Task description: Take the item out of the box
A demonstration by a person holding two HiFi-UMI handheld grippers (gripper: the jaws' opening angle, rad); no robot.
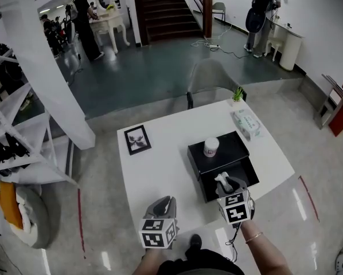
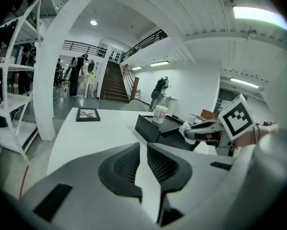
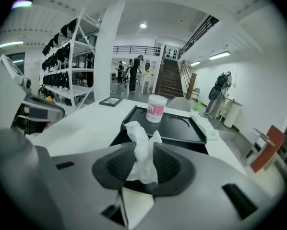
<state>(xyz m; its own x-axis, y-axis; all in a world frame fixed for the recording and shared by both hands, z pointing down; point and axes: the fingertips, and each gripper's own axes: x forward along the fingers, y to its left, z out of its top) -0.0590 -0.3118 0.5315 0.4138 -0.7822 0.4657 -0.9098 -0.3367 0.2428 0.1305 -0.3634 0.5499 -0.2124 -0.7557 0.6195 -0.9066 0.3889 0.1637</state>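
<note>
The item, a crumpled white tissue (image 3: 141, 150), was pinched between the two jaws of the right gripper (image 3: 142, 166). The jaws stood only partly open, and their dark ribbed pads pressed on the tissue from both sides. Its loose end stood up above the pads. In the head view the tissue (image 1: 221, 180) was over the open front part of the black box (image 1: 198, 153), at the side nearest to the person. From the left gripper view it appeared near the level of the box's flat top, but I could not tell if it was completely clear of the opening.

A white cup with pink print (image 1: 211, 146) stood upright on the flat top of the box, behind the open part.

The left gripper (image 1: 167, 201) was over the white table (image 1: 160, 171), to the left of the box and apart from it. Its jaws (image 2: 142, 159) were almost together, with only a thin slit between the pads, and nothing was between them.

Further out on the table, a small framed picture (image 1: 137, 140) lay flat near the left edge. A pale tissue pack (image 1: 246, 124) lay near the far right edge, and a little green plant (image 1: 238, 94) stood at the far corner behind it. A grey chair (image 1: 209, 78) stood just beyond the far side of the table. Some people stood well away in the hall, near a staircase.
</note>
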